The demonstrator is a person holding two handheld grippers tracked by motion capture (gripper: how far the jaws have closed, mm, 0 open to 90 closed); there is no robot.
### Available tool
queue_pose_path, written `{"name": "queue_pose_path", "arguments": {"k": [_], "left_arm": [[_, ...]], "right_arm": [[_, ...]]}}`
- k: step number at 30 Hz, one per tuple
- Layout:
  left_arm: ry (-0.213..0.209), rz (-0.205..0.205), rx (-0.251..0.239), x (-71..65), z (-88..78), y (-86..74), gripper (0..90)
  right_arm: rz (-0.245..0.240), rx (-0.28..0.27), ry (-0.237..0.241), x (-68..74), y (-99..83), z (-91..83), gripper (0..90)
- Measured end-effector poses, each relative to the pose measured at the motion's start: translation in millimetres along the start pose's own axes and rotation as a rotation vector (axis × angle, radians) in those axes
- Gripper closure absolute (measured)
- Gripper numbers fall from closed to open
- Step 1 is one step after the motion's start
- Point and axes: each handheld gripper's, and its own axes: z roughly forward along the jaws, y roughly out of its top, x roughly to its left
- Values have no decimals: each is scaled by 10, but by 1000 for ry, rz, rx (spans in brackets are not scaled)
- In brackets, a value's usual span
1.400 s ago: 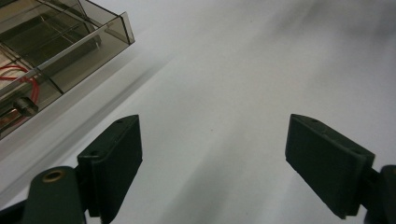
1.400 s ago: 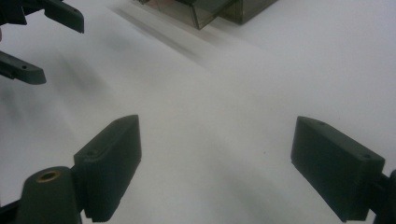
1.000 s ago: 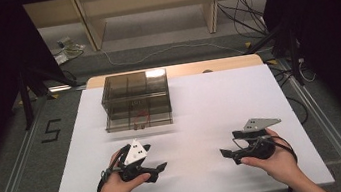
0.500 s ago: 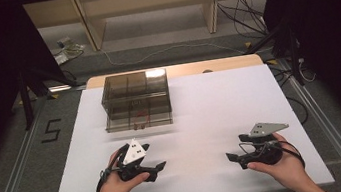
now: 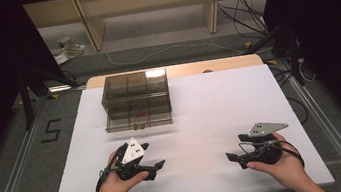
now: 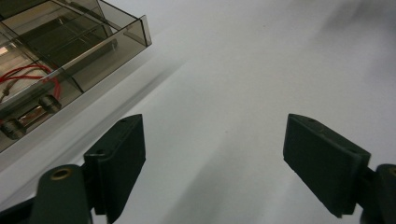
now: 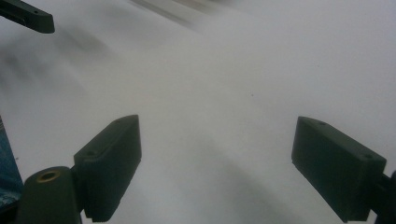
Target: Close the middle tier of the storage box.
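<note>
I hold my left gripper [image 5: 154, 167] and right gripper [image 5: 233, 158] low over the white table [image 5: 220, 104], both with jaws spread and empty; the left's have just closed slightly. The smoky clear compartment box [image 5: 135, 100] sits beyond the left gripper. To reach it well, I should approach level and slowly toward its near wall.

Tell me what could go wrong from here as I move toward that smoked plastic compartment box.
1. The smoked compartment box looks light and sits loose on the white table, so a push from the open left gripper may slide it instead of gripping it.
2. Red wires and small metal parts lie in the near compartments; the jaws could snag a wire.
3. The right gripper points toward the left one, so the grippers or their cables might collide.
</note>
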Motion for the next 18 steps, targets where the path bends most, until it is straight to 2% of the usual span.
{"name": "queue_pose_path", "arguments": {"k": [5, 7, 9, 12, 15, 17, 18], "left_arm": [[9, -1, -20, 23, -29, 3, 350], [10, 8, -29, 39, -38, 12, 449], [5, 41, -37, 46, -54, 10, 605], [30, 63, -44, 47, -91, 7, 746], [46, 77, -64, 75, -117, 19, 847], [44, 118, -85, 94, -127, 32, 893], [62, 133, -86, 104, -127, 35, 894]], "right_arm": [[0, 7, 5, -3, -5, 10, 167], [-6, 6, 7, -1, -5, 17, 167], [-17, 10, 9, -1, -10, 14, 167], [-13, -1, 13, -9, -13, -4, 166], [-6, 0, 13, -24, -18, 1, 167], [-7, 7, 17, -35, -29, 7, 167], [-6, 11, 20, -40, -34, 9, 167]]}}
